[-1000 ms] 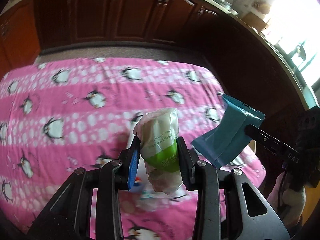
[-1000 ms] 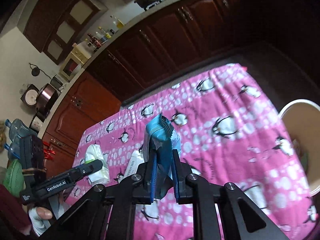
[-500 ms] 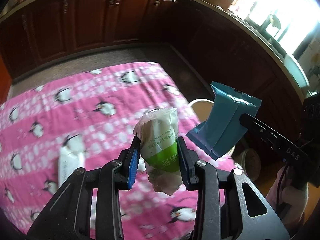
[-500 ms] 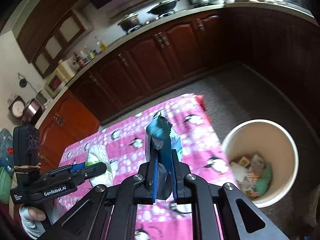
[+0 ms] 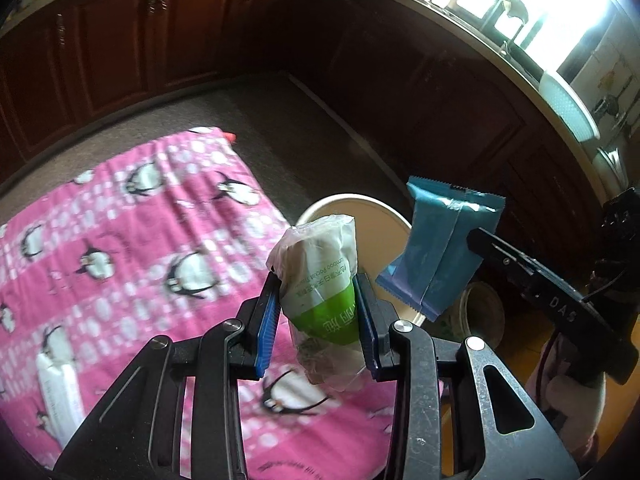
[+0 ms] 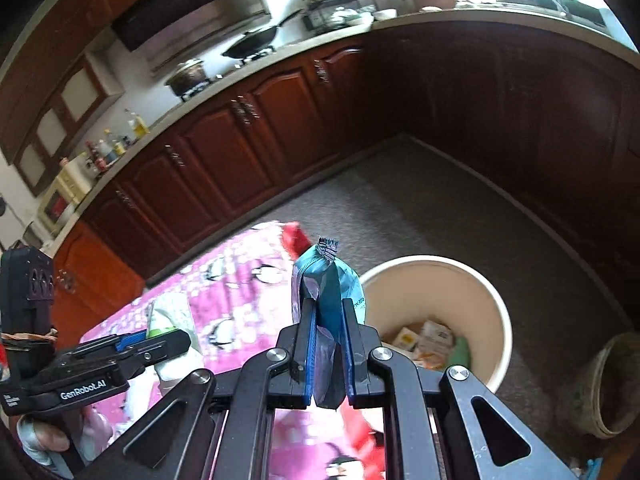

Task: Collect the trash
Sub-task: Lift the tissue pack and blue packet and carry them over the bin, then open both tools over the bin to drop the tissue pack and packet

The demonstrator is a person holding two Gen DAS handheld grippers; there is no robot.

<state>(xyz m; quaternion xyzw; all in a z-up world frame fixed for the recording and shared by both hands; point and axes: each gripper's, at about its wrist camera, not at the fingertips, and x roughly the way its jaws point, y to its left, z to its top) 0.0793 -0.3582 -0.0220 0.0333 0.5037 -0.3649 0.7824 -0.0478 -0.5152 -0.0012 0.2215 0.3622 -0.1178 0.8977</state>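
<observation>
Holding both loads off the table [image 5: 120, 216], my left gripper [image 5: 318, 314] has its jaws pinching the green-and-white tissue pack [image 5: 320, 280] upright, and my right gripper [image 6: 327, 354] clamps the blue wrapper [image 6: 328, 280] on edge, long axis up. The cream bin [image 6: 496, 308] sits on the floor ahead and right of my right jaws, nearer them than my left.

Right hand-held gripper [image 6: 328, 344] clamps blue wrapper [image 6: 330, 280] beside bin [image 6: 496, 312].
</observation>
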